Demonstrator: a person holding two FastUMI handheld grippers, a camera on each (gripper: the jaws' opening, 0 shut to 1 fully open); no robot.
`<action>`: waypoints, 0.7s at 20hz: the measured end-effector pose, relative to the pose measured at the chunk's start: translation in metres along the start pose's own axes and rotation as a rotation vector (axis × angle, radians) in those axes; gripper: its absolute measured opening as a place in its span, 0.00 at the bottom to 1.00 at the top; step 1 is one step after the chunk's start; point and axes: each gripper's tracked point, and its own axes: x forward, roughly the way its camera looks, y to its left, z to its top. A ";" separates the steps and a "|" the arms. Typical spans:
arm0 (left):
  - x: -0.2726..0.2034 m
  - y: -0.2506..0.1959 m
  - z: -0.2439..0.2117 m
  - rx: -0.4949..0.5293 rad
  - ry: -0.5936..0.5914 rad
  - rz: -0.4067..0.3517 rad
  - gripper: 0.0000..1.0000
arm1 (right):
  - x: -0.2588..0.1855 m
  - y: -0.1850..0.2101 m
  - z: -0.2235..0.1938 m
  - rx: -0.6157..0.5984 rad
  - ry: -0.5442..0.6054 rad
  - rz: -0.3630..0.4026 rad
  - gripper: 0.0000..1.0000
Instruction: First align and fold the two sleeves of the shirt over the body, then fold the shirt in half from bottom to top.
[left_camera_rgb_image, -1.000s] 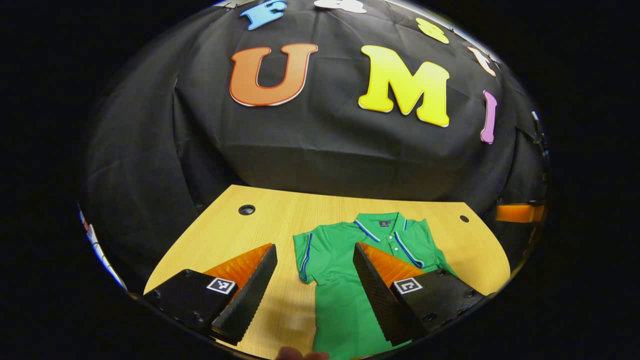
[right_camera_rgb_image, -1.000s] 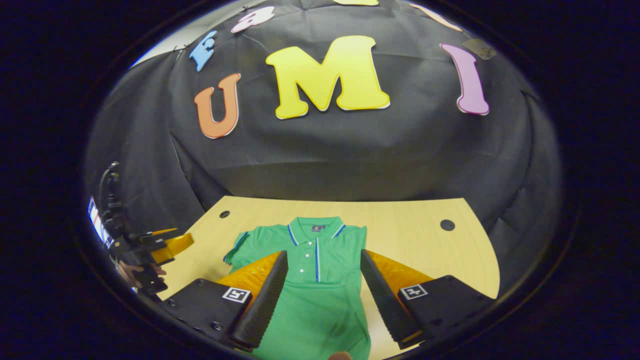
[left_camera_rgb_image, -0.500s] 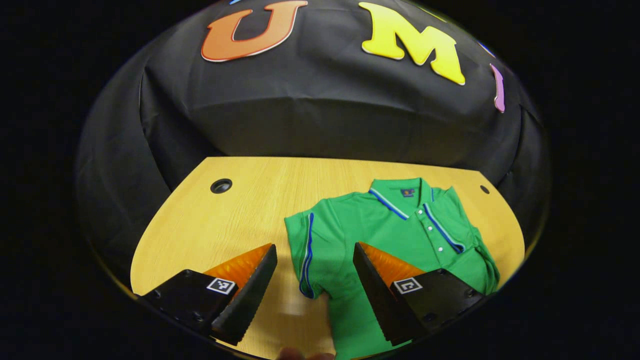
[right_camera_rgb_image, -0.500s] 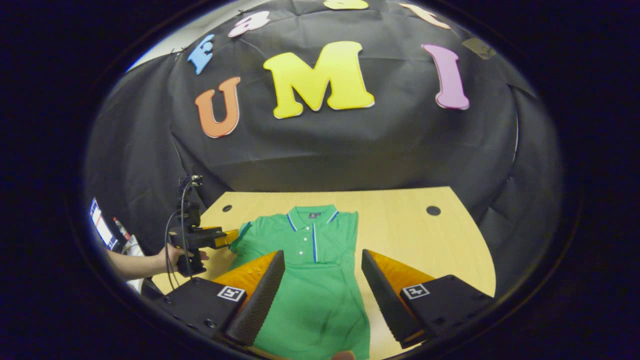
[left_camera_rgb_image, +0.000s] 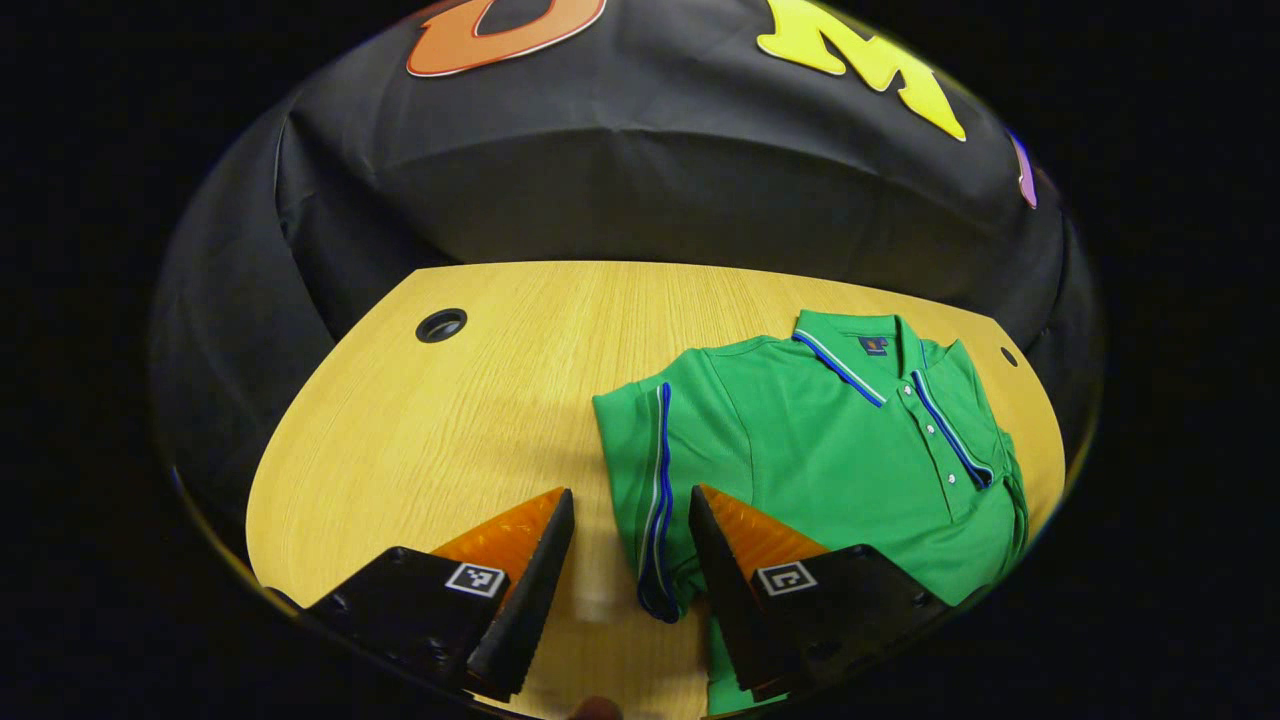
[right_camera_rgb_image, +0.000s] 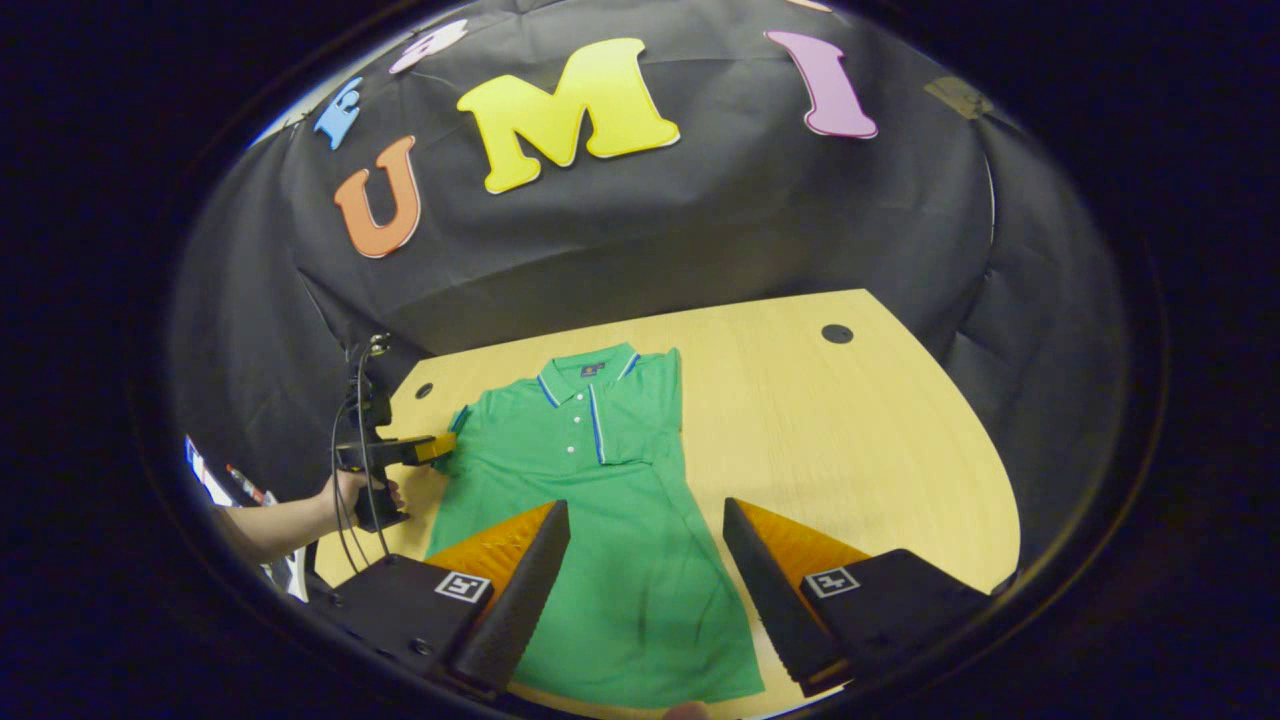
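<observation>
A green polo shirt (left_camera_rgb_image: 830, 460) with blue-and-white trim lies flat, collar away from me, on the wooden table (left_camera_rgb_image: 450, 420). Its left sleeve (left_camera_rgb_image: 645, 470) spreads outward, and its striped hem runs down between the fingers of my open left gripper (left_camera_rgb_image: 630, 495), low over the table. In the right gripper view the shirt (right_camera_rgb_image: 600, 480) shows whole, with the right sleeve (right_camera_rgb_image: 650, 410) folded over the chest. My right gripper (right_camera_rgb_image: 645, 505) is open above the shirt's lower half, holding nothing. The left gripper (right_camera_rgb_image: 440, 448), in a hand (right_camera_rgb_image: 350, 492), sits at the left sleeve.
The table has round cable holes: one at far left (left_camera_rgb_image: 441, 325), one at far right (right_camera_rgb_image: 837, 333). Bare wood lies to the right of the shirt (right_camera_rgb_image: 850, 420) and to its left (left_camera_rgb_image: 420, 450). Black cloth walls surround the table on all sides.
My left gripper has moved forward and down to the left sleeve, and its fingers have narrowed slightly. My right gripper has drawn back and up, so the whole shirt shows beneath it.
</observation>
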 end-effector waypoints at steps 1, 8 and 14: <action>0.003 0.001 -0.001 0.011 0.003 0.006 0.72 | 0.001 0.000 0.000 0.002 0.000 0.001 0.93; 0.015 -0.005 0.003 0.092 0.028 -0.005 0.29 | 0.008 -0.010 -0.014 0.037 0.026 -0.005 0.98; 0.001 -0.010 0.019 -0.005 0.004 -0.086 0.05 | 0.011 -0.012 -0.019 0.055 0.028 -0.013 0.98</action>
